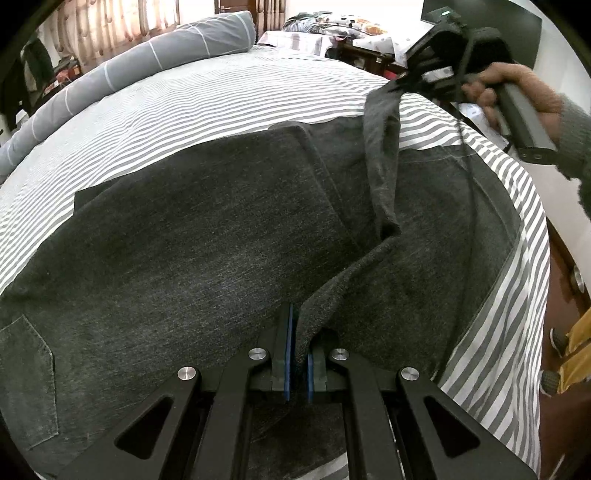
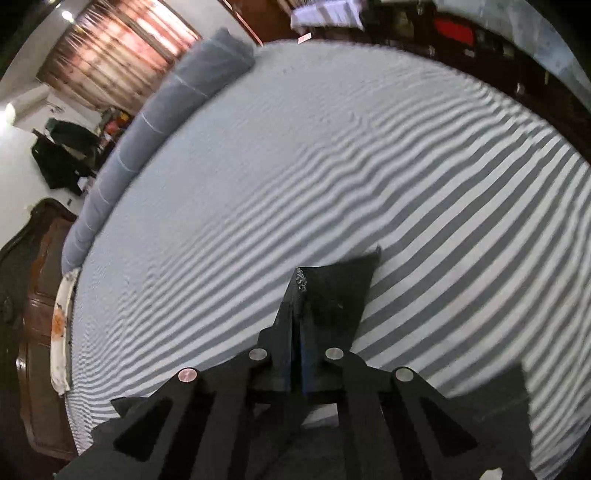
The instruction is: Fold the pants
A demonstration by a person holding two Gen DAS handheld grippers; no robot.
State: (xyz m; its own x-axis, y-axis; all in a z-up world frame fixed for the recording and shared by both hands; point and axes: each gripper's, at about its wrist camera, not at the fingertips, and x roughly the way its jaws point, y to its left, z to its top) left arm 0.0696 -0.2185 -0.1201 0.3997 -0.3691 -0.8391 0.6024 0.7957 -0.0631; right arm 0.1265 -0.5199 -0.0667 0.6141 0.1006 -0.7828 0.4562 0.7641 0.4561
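Note:
Dark grey pants point(image 1: 184, 240) lie spread over a grey-and-white striped bed sheet point(image 1: 221, 96). My left gripper point(image 1: 299, 325) is shut on a raised fold of the pants near the bottom middle of the left wrist view. From there a ridge of cloth runs up and to the right to my right gripper point(image 1: 402, 79), which holds it above the bed. In the right wrist view the right gripper point(image 2: 297, 284) is shut on a dark corner of the pants point(image 2: 343, 291), which sticks out past the fingertips over the striped sheet point(image 2: 332, 166).
A long grey bolster point(image 1: 147, 62) lies along the far left side of the bed, also the bolster point(image 2: 147, 122) in the right wrist view. A person's hand point(image 1: 517, 92) grips the right tool. The bed edge point(image 1: 524, 295) drops off at right. Piled bedding point(image 1: 332, 22) sits behind.

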